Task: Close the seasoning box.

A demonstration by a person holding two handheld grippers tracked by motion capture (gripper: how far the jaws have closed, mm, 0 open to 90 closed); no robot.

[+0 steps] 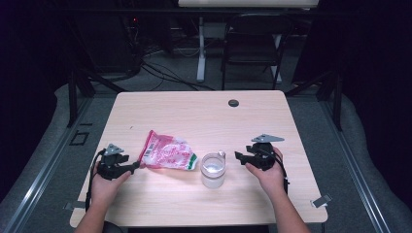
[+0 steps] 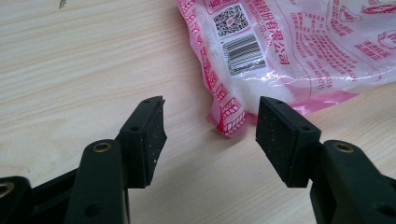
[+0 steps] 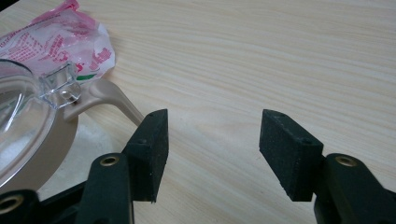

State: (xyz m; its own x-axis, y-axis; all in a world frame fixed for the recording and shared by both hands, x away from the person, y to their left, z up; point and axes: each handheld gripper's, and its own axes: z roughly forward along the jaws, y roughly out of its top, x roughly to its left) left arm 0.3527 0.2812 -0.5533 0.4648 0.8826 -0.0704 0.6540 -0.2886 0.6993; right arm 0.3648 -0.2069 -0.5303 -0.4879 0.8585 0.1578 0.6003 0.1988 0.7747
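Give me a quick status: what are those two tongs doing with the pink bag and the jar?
Left tongs open, corner of pink bag between the jaws, not pinched. Right tongs open beside the jar, holding nothing. Nothing in the way.

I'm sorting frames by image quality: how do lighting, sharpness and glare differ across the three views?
High view: soft and dim, dark surround, only the table lit. Left gripper view: bright, print on the pink bag crisp. Right gripper view: wood grain sharp, the clear jar lid at the edge blurred, with mild glare.
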